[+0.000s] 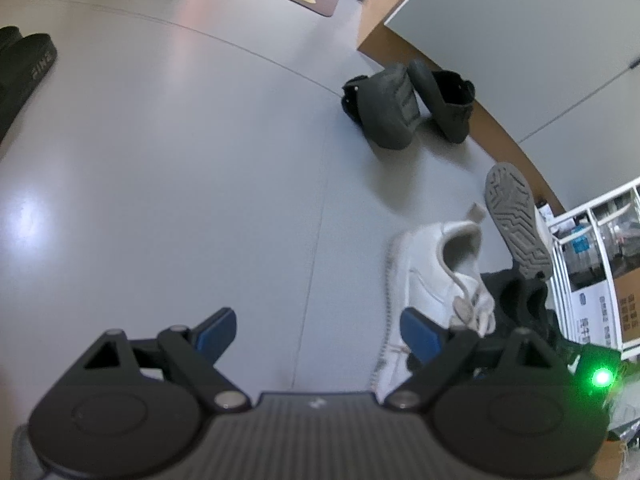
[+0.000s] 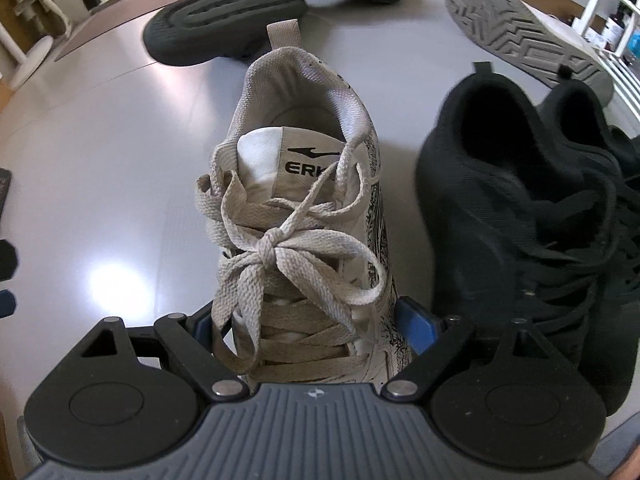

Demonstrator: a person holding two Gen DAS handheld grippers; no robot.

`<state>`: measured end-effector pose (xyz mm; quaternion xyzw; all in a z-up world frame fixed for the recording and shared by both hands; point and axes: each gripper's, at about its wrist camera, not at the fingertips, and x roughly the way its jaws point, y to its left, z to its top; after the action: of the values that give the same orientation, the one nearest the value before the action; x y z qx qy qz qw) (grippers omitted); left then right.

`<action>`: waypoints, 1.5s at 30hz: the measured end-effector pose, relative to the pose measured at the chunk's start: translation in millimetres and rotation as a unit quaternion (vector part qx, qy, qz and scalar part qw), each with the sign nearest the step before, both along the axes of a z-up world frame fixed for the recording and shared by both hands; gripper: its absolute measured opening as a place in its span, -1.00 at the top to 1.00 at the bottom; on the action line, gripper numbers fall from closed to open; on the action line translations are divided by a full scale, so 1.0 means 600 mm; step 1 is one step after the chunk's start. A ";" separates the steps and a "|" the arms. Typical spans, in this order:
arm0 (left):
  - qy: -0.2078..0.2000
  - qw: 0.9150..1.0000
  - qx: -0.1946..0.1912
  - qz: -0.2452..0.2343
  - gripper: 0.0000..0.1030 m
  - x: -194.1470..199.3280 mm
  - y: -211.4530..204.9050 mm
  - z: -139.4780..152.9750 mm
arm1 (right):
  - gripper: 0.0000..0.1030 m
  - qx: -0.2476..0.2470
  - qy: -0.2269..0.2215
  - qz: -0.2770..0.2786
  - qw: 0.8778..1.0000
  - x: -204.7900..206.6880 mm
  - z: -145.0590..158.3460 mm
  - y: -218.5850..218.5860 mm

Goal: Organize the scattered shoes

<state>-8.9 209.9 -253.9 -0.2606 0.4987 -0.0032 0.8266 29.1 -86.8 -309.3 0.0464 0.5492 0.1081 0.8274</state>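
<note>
In the right wrist view a white laced sneaker [image 2: 304,184] stands upright on the grey floor, heel away from me. My right gripper [image 2: 308,324] is open and straddles its laced front. One blue pad [image 2: 416,326] sits close beside the shoe's printed side, and laces partly hide the other. A black sneaker [image 2: 500,220] stands right beside it. The matching white sneaker [image 2: 520,28] lies sole up behind. My left gripper [image 1: 320,334] hangs open over bare floor with nothing between its fingers. The white sneaker [image 1: 436,280] lies to its right.
Two dark clogs [image 1: 388,108] lie near the wood-trimmed cabinet [image 1: 500,20], one sole up [image 2: 224,12]. Black slides [image 1: 24,68] sit at the far left. A white shelf with boxes [image 1: 592,264] stands at the right, and a second black sneaker [image 2: 600,140] lies beside it.
</note>
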 end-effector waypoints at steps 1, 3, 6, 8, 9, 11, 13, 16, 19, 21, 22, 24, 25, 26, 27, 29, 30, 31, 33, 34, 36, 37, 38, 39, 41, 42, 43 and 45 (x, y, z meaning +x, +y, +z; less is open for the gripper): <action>0.000 1.000 0.000 -0.002 -0.76 0.001 -0.001 0.000 | -0.75 0.002 0.002 -0.003 1.000 0.002 -0.001 -0.004; 0.000 1.000 0.001 -0.009 -0.76 0.002 -0.005 -0.001 | -0.75 0.006 0.007 -0.004 1.000 0.005 -0.003 -0.009; 0.000 1.000 0.001 -0.013 -0.76 0.006 -0.009 -0.001 | -0.76 0.003 0.007 -0.004 1.000 0.005 -0.003 -0.006; 0.000 1.000 0.000 -0.012 -0.76 0.007 -0.009 -0.001 | -0.76 0.001 0.009 -0.004 1.000 0.006 -0.001 -0.004; 0.000 1.000 0.000 -0.010 -0.76 0.007 -0.008 -0.001 | -0.75 -0.001 0.010 -0.003 1.000 0.006 0.001 -0.003; 0.001 1.000 0.000 -0.009 -0.76 0.008 -0.007 -0.001 | -0.71 -0.004 0.013 0.000 1.000 0.005 0.006 0.000; 0.002 1.000 -0.001 -0.011 -0.76 0.009 -0.007 -0.001 | -0.70 -0.006 0.013 0.007 1.000 0.002 0.014 -0.002; 0.001 1.000 -0.002 -0.013 -0.76 0.007 -0.009 0.001 | -0.63 -0.011 0.009 0.019 1.000 -0.010 0.019 -0.008; 0.002 1.000 -0.001 -0.013 -0.76 0.007 -0.011 0.001 | -0.50 -0.009 0.010 0.026 1.000 -0.019 0.016 -0.012; 0.002 1.000 -0.001 -0.013 -0.76 0.007 -0.011 0.002 | -0.49 -0.003 0.010 0.028 1.000 -0.019 0.016 -0.011; 0.002 1.000 -0.001 -0.013 -0.76 0.006 -0.011 0.002 | -0.49 -0.003 0.010 0.030 0.999 -0.017 0.016 -0.011; 0.002 1.000 -0.001 -0.012 -0.76 0.006 -0.012 0.002 | -0.50 0.002 0.015 0.029 0.999 -0.013 0.014 -0.016; 0.003 1.000 -0.001 -0.012 -0.76 0.007 -0.012 0.001 | -0.50 0.007 0.019 0.025 0.999 -0.012 0.014 -0.020; 0.003 1.000 -0.002 -0.011 -0.76 0.008 -0.011 0.002 | -0.50 0.010 0.022 0.023 0.999 -0.012 0.016 -0.021; 0.003 1.000 -0.002 -0.010 -0.76 0.010 -0.011 0.002 | -0.48 0.013 0.028 0.022 0.999 -0.011 0.016 -0.022; 0.000 1.000 -0.002 -0.010 -0.76 0.013 -0.011 0.004 | -0.47 -0.001 0.046 0.031 0.998 -0.012 0.021 -0.018; -0.001 1.000 -0.001 -0.011 -0.76 0.014 -0.011 0.005 | -0.46 -0.015 0.047 0.042 0.998 -0.014 0.030 -0.013; -0.002 1.000 -0.001 -0.012 -0.76 0.015 -0.012 0.007 | -0.45 -0.023 0.046 0.050 0.997 -0.015 0.037 -0.011; -0.005 1.000 -0.001 -0.015 -0.76 0.015 -0.014 0.010 | -0.45 -0.032 0.033 0.067 0.997 -0.018 0.068 -0.019; -0.005 1.000 -0.002 -0.015 -0.76 0.015 -0.015 0.010 | -0.45 -0.033 0.028 0.072 0.996 -0.018 0.079 -0.024; -0.003 1.000 -0.003 -0.013 -0.76 0.017 -0.016 0.010 | -0.45 -0.042 0.017 0.076 0.996 -0.015 0.108 -0.041; -0.003 1.000 -0.003 -0.012 -0.76 0.018 -0.017 0.010 | -0.45 -0.046 0.014 0.077 0.996 -0.013 0.123 -0.052; -0.003 1.000 -0.003 -0.012 -0.76 0.019 -0.019 0.010 | -0.45 -0.048 0.013 0.077 0.996 -0.012 0.132 -0.060; -0.003 1.000 -0.003 -0.013 -0.76 0.018 -0.020 0.011 | -0.45 -0.050 0.011 0.077 0.996 -0.010 0.141 -0.067; -0.004 1.000 -0.002 -0.017 -0.76 0.018 -0.023 0.011 | -0.45 -0.055 0.009 0.078 0.995 -0.013 0.167 -0.090; -0.004 1.000 -0.002 -0.020 -0.76 0.019 -0.024 0.012 | -0.45 -0.059 0.009 0.079 0.995 -0.016 0.177 -0.104; -0.004 1.000 -0.001 -0.022 -0.76 0.019 -0.024 0.012 | -0.45 -0.069 0.010 0.079 0.994 -0.018 0.189 -0.119; -0.003 1.000 0.006 -0.018 -0.76 0.020 -0.022 0.015 | -0.45 -0.085 0.008 0.086 0.993 -0.025 0.210 -0.144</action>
<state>3.2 196.9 -244.7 -0.2466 0.5006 -0.0154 0.8297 14.2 -173.1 -183.0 -0.0705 0.5649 0.1318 0.8115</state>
